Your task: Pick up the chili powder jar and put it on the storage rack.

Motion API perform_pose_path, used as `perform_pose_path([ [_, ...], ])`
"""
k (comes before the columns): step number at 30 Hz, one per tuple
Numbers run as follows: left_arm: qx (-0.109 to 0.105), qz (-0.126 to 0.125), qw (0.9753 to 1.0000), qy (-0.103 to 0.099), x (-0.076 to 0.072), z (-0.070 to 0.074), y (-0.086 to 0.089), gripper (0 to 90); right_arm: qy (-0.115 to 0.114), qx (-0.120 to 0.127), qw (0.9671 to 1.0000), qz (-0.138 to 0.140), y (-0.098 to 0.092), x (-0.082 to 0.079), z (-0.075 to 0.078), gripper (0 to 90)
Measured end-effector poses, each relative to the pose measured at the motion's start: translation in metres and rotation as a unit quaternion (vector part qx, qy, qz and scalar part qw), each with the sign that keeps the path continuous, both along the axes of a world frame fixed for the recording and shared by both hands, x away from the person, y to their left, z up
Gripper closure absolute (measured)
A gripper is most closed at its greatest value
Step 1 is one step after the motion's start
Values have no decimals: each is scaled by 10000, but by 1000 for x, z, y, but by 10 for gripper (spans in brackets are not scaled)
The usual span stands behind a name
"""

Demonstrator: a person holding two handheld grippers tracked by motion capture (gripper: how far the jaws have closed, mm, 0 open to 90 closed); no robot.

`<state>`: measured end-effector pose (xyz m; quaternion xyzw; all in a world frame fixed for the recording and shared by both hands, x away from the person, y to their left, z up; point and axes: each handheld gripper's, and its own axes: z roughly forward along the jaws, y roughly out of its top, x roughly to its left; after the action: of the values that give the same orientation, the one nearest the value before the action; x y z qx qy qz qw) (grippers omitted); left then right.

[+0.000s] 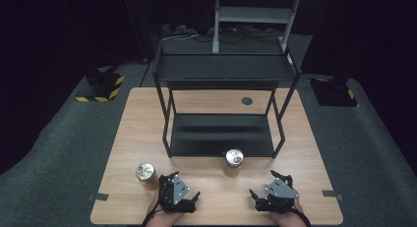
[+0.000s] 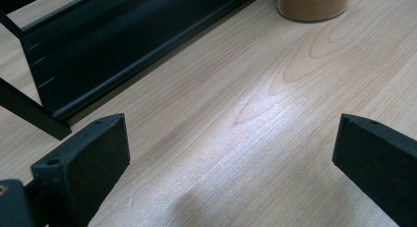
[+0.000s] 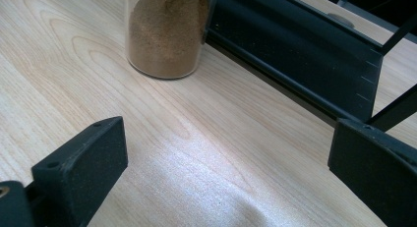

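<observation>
From above, two jars, one (image 1: 145,172) by the left tool (image 1: 169,180), one (image 1: 233,159) before the black rack (image 1: 221,138), stand on the desk (image 1: 305,153). The right tool (image 1: 280,180) waits.

Left tool's camera: jaws apart, holding nothing.

Right tool's camera: jaws apart, holding nothing. Nothing looks started yet.

Jar (image 3: 166,33) top cut off by frame edge, lid unseen.

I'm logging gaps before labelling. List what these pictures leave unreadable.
- Left jar, high view: too small to tell its contents or lid detail.
- Centre jar, right gripper view: top cut off by the frame edge, so the lid is unseen.
- Jar, left gripper view: cut off by the top edge.
- Round mark on the table: too small to identify.
</observation>
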<state>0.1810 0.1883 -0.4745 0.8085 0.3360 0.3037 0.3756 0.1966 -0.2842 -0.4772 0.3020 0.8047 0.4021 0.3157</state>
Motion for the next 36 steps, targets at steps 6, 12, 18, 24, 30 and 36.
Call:
perform_pose_path([
  [6,-8,-11,10000,23,1,0,1,11,8,-155,9999,29,4,1,1,3],
  [12,-38,-4,10000,-5,-1,0,2,10,74,-206,9997,86,5,3,3,3],
  [18,-145,12,9998,95,2,1,7,7,107,-183,9997,87,4,4,4,3],
  [24,-305,18,9995,71,2,-1,12,6,76,-182,9998,87,4,3,3,3],
  [30,-419,-104,9990,-130,-7,3,18,6,79,-111,9999,57,2,3,3,3],
  [36,-529,-149,9980,-313,-19,13,20,5,69,-89,9999,49,2,2,2,3],
])
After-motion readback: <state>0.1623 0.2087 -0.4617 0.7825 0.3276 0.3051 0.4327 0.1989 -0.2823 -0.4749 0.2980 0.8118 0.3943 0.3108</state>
